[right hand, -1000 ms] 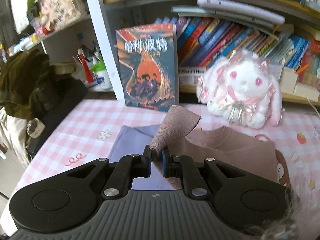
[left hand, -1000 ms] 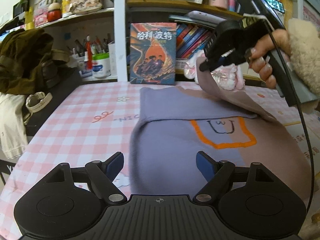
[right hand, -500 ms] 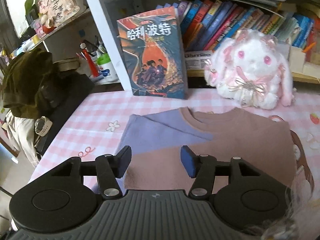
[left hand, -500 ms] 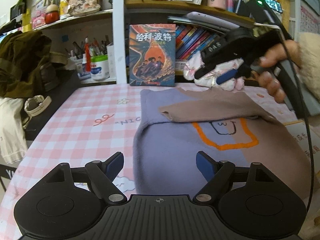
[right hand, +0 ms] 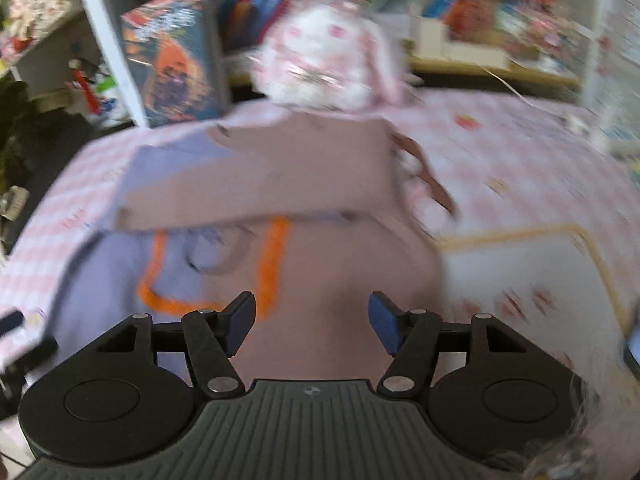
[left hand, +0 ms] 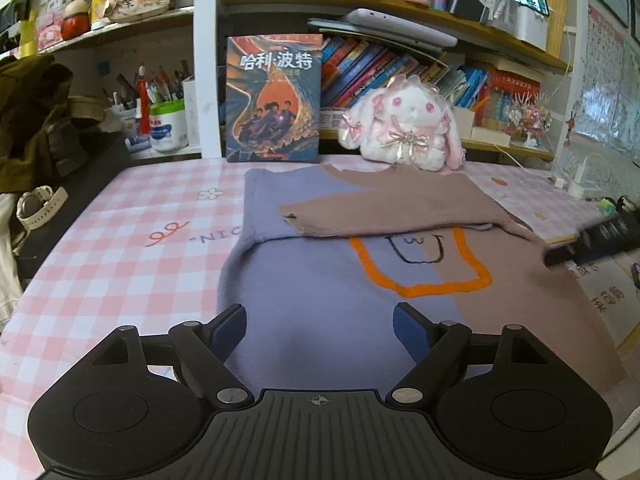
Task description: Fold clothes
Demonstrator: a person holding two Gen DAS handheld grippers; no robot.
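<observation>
Beyond both spread grippers' fingers (left hand: 230, 328): sweater (left hand: 340, 280), untouched, flat.

Both grippers (left hand: 320, 326) look alike: ribbed black bodies, silver screws, blue-padded jaws; blur perhaps hides more.

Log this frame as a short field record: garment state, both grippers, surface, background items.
garment: two-tone sweater, purple and tan, flat on the table
sleeve: tan sleeve laid across the chest, cuff toward the purple side
left gripper: open, empty, above the sweater's near hem
right gripper: open, empty, over the tan half; view motion-blurred
surface: pink checked tablecloth
background: upright book, white plush bunny at the table's far edge
</observation>
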